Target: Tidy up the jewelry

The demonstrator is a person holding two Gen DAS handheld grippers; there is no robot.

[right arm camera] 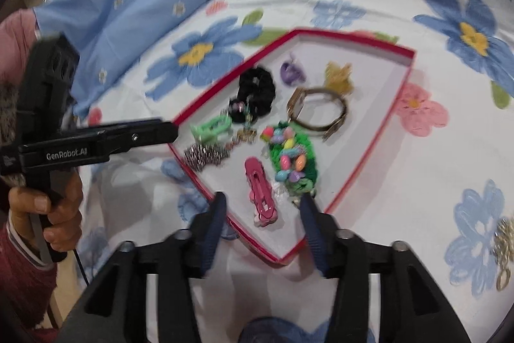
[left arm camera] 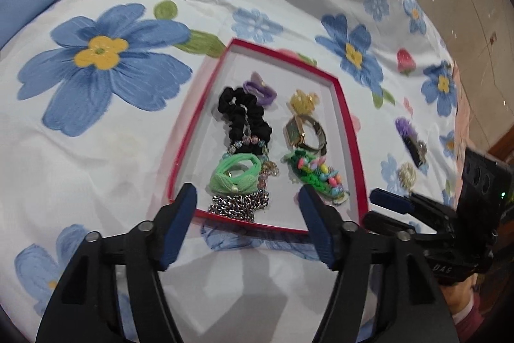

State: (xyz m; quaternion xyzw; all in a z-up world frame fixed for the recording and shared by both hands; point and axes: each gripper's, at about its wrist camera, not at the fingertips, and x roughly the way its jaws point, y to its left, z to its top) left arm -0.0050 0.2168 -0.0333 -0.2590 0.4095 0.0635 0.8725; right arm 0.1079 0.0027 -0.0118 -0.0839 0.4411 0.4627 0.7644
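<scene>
Both your left gripper (left arm camera: pixel 247 198) and right gripper (right arm camera: pixel 263 208) hang apart and empty over the red tray (left arm camera: pixel 348 130); next, fetch the purple clip (left arm camera: pixel 409 134) off the bedsheet (left arm camera: pixel 96 166).

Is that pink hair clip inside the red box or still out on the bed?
Inside. The pink hair clip lies flat on the white floor of the red box, near its closest corner, in front of the open right gripper.

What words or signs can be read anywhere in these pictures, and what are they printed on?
"GenRobot.AI": white print on the black side of the left tongs, in the right wrist view.
Raised letters on the black body of the right tongs, in the left wrist view: upside down, too unclear to read.
Watch face: no legible marks.
</scene>
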